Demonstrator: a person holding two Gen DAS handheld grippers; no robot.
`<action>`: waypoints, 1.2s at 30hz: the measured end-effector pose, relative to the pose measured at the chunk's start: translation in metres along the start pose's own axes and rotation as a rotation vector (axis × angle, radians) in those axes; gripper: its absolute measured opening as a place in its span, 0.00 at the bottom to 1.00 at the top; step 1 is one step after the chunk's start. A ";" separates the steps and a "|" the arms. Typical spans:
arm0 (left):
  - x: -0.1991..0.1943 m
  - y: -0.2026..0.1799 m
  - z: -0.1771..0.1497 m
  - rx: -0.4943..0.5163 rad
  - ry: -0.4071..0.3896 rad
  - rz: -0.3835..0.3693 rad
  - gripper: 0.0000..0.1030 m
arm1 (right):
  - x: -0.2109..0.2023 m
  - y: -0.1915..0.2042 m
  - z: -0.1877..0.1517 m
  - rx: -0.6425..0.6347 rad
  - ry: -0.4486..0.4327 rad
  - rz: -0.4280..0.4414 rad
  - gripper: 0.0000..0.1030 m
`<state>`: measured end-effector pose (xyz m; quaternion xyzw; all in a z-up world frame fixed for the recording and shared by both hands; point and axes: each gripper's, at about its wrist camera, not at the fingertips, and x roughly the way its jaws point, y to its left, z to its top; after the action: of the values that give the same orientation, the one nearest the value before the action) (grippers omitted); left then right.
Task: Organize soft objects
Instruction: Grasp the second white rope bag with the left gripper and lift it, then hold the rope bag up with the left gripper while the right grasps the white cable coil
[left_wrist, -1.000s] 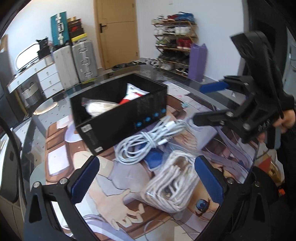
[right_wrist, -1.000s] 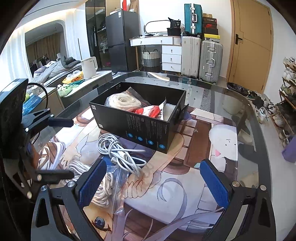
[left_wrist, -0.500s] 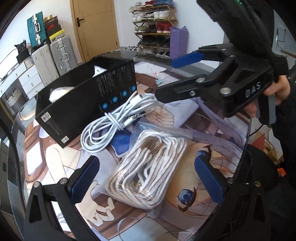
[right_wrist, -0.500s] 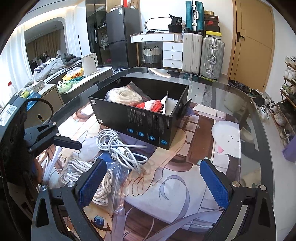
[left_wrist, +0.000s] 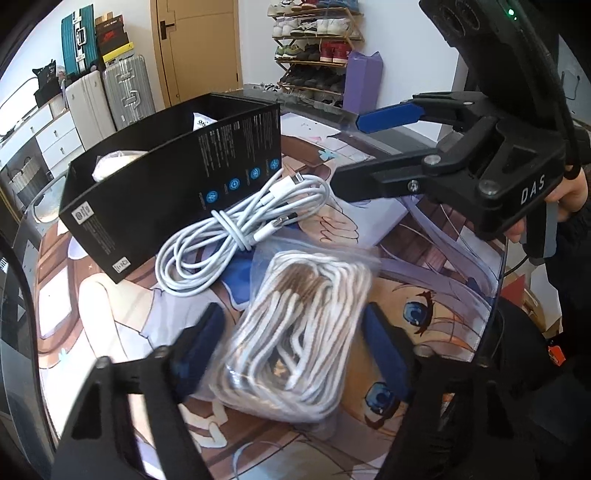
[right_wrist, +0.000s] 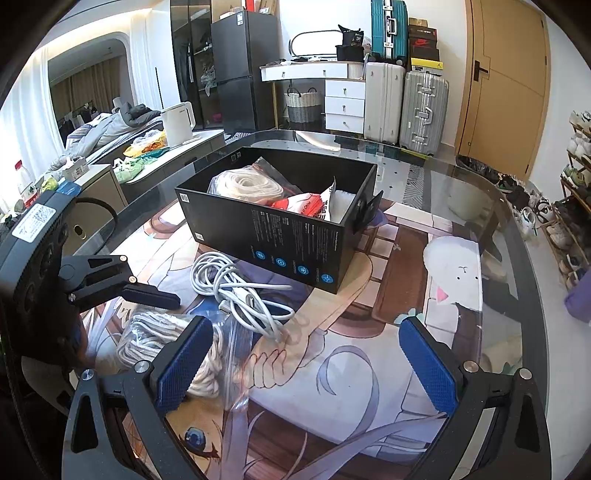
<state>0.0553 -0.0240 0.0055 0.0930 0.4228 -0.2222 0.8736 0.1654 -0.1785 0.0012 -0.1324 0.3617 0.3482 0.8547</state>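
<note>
While the left gripper (left_wrist: 293, 345) straddles the bagged white rope (left_wrist: 295, 343) unclamped, the right gripper (right_wrist: 306, 363) gapes wide at two o'clock.

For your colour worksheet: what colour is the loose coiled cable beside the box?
White, clearest in the left wrist view: cable.

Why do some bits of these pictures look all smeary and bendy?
Left wrist view: the left gripper fingers and bag of rope are blurred by motion. Right wrist view: sharp, but the fisheye bends the table edge, and the glass shows glare.
</note>
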 end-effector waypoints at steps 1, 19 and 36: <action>-0.001 0.001 0.000 0.001 -0.002 -0.003 0.59 | 0.000 0.000 0.000 0.000 0.001 0.002 0.99; -0.039 0.009 0.001 0.001 -0.070 -0.089 0.42 | -0.010 -0.007 0.002 0.028 -0.035 -0.009 0.99; -0.075 0.042 0.006 -0.105 -0.189 0.027 0.42 | -0.006 -0.007 0.002 0.042 -0.033 -0.005 0.99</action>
<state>0.0386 0.0346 0.0669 0.0315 0.3482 -0.1960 0.9162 0.1682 -0.1856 0.0071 -0.1097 0.3545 0.3407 0.8638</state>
